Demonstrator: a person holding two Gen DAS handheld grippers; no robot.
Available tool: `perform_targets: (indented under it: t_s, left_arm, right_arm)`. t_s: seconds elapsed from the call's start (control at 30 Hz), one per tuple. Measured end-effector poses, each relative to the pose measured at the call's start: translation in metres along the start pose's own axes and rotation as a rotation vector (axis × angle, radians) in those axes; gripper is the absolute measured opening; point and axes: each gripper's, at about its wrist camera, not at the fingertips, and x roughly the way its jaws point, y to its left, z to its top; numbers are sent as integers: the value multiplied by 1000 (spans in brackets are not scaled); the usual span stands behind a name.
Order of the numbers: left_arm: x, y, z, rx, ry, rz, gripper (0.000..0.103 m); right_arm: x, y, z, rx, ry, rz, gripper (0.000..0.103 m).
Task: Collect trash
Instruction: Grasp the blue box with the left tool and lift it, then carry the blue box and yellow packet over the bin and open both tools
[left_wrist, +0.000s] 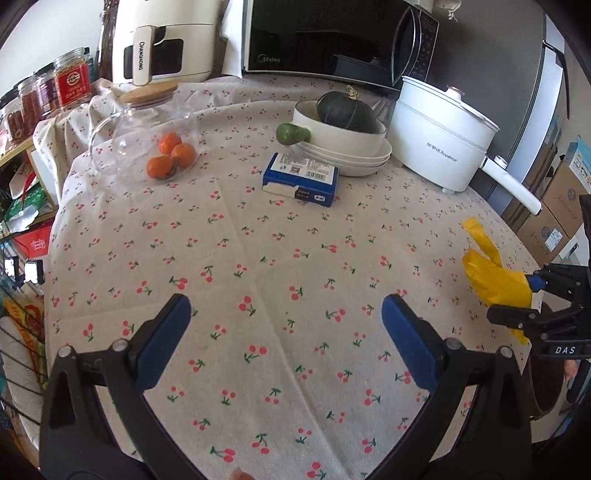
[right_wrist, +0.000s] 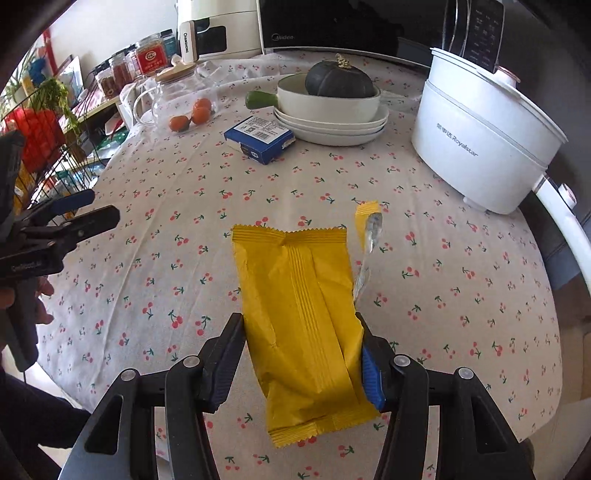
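Note:
My right gripper (right_wrist: 301, 354) is shut on a yellow snack wrapper (right_wrist: 299, 302) and holds it above the cherry-print tablecloth (right_wrist: 166, 206). A torn strip with a silver inside (right_wrist: 371, 229) hangs off the wrapper's far right corner. The wrapper also shows in the left wrist view (left_wrist: 495, 277), held by the right gripper (left_wrist: 532, 299) at the table's right edge. My left gripper (left_wrist: 286, 321) is open and empty above the near middle of the table; it shows in the right wrist view (right_wrist: 85, 210) at the left.
A blue box (left_wrist: 301, 179) lies mid-table. Behind it stand stacked white plates and a bowl (left_wrist: 343, 138) with a dark squash (left_wrist: 347, 110), an avocado (left_wrist: 291, 133), oranges (left_wrist: 171, 155), a glass jug (left_wrist: 136, 129), a white electric pot (left_wrist: 443, 136), a microwave (left_wrist: 321, 37) and an air fryer (left_wrist: 162, 40).

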Motion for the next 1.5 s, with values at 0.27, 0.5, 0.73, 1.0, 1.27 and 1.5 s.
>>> perform_targets:
  t_s: [0.27,0.5,0.73,1.0,1.27,1.5]
  left_arm:
    - [86,-19,42,159,50,2,103]
    - [133,-21,71,141,34,-17,103]
    - [153,-19,90,133,65,-46,103]
    - [163,-16,95,124,101,-95,94]
    - [124,-31,79,148,72,-110,94]
    - [75,-44,59,154,68,-118,94]
  right_arm:
    - [-2,-19,-11,0,21,15,57]
    - [10,-45,-13,27,44,8,57]
    - [24,-62,-12,71,69,13,57]
    - [28,-54,-11,54,71,13,57]
    - [5,-54,-16,62,37,-7,57]
    - [-38,-51,-27,105,-38,-19,57]
